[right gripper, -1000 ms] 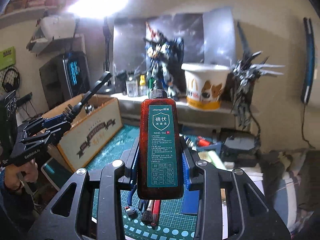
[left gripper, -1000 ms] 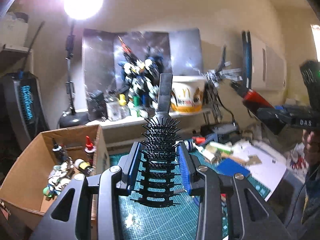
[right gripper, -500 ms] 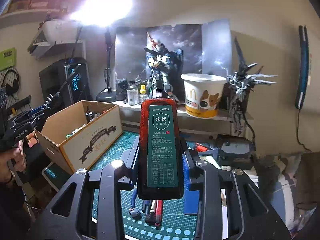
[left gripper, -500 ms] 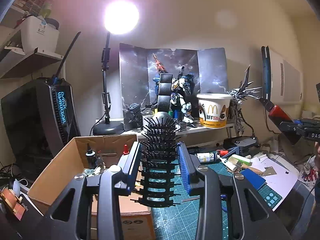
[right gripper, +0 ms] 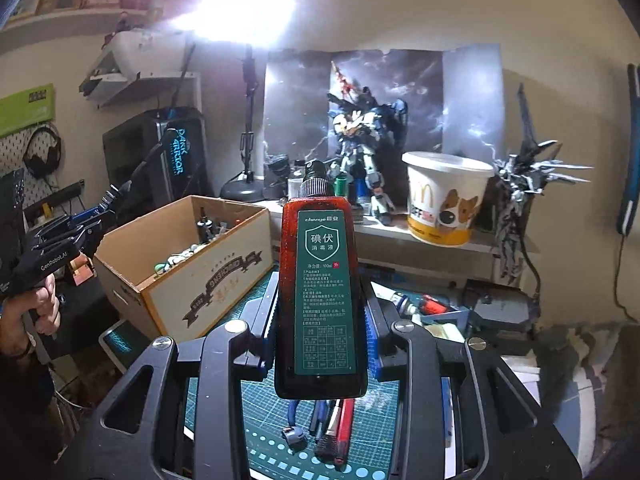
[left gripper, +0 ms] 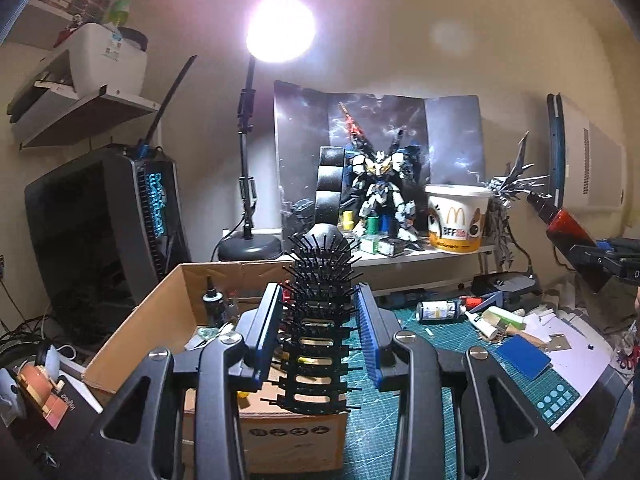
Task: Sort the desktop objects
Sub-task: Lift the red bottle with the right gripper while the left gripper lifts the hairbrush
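Cluttered hobby desk under a glaring lamp: the left gripper (left gripper: 318, 332) clamps a black vented hairbrush (left gripper: 319, 320) upright, a cardboard box (left gripper: 160, 320) just below-left. From the right wrist, the right gripper (right gripper: 320, 320) squeezes a red disinfectant bottle (right gripper: 322, 296) above the cutting mat (right gripper: 276, 424), the box ahead-left.

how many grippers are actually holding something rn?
2. The left gripper is shut on the black hairbrush, above the cardboard box. The right gripper is shut on the red bottle, above the green cutting mat.
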The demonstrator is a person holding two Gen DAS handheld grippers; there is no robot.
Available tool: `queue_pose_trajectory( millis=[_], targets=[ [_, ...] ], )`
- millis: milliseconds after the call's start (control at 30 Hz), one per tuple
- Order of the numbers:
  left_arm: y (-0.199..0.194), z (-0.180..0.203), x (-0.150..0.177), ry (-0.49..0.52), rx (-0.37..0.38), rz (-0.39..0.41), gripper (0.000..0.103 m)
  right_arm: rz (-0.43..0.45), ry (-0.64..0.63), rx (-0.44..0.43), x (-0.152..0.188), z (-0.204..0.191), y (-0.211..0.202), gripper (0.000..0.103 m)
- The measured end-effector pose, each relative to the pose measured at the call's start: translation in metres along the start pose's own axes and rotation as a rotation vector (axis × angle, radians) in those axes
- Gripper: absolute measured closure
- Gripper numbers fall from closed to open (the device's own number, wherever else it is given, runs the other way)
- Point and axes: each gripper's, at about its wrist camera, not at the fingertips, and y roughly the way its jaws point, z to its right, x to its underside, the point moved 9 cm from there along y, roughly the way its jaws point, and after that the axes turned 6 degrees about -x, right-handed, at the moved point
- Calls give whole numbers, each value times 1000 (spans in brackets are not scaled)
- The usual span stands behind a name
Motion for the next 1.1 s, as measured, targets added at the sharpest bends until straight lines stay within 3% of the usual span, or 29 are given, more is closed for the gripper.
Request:
queue_pose_trajectory(
  millis=[1100],
  targets=[
    [-58,-105,29,-83,-319,-52,67,-39,-164,-323,-11,-122,72,71]
  ],
)
